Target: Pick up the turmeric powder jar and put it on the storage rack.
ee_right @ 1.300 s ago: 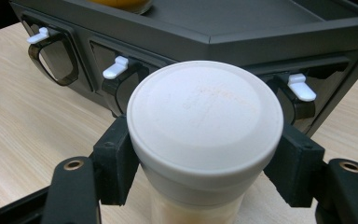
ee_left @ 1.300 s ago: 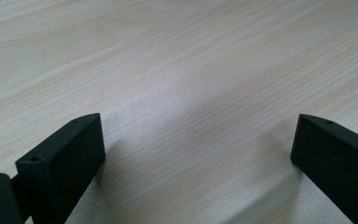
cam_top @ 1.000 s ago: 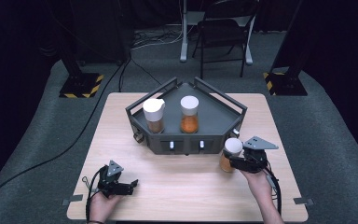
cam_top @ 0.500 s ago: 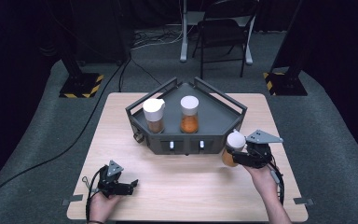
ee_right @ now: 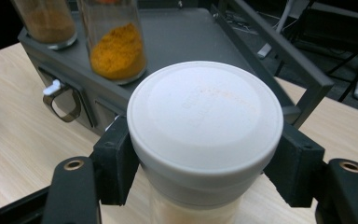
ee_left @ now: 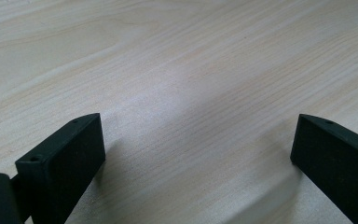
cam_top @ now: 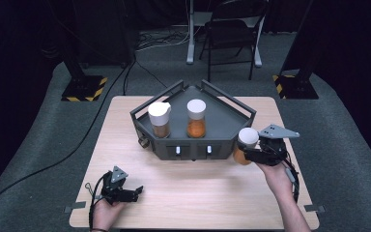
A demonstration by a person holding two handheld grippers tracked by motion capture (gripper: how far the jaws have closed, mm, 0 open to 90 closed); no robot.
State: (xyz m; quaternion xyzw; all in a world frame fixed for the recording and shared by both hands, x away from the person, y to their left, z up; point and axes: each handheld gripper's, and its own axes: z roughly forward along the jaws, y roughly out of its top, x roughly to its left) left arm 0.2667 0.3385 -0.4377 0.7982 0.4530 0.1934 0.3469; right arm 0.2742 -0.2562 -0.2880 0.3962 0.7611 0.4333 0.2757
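- Left gripper (cam_top: 136, 192): near left corner of the light wooden table (cam_top: 193, 193), resting low on the surface. Jaws spread wide, only bare wood grain between them in the left gripper view. Idle.
- Right gripper (cam_top: 244, 155): right side of the table, just off the rack's right front corner. Jaws clamped on a clear glass spice jar with a white round lid (cam_top: 246, 144), orange powder inside. Right gripper view shows the pads (ee_right: 116, 163) squeezing just below the lid rim (ee_right: 205, 116), one each side, jar upright.
- Jar is off the table surface, hanging near the rack's front edge, not yet over the tray floor.
- Dark grey five-sided metal rack with raised rails (cam_top: 193, 145): centre of the table, two small white tabs on its front face.
- Already in the rack, farther back: a white-lidded glass jar of brown spice (cam_top: 160, 119) on the left, a white-lidded glass jar of bright orange spice (cam_top: 196, 118) in the middle. Right part of the floor looks free.
- Judgement for the step: lift until the jar base clears the right rail, carry it far-left over the free spot, keep it vertical.
- Grip sits high near the lid, so the jar may swing; move slowly.
- Keep clear of the orange jar; lower until the base seats flat, then open.
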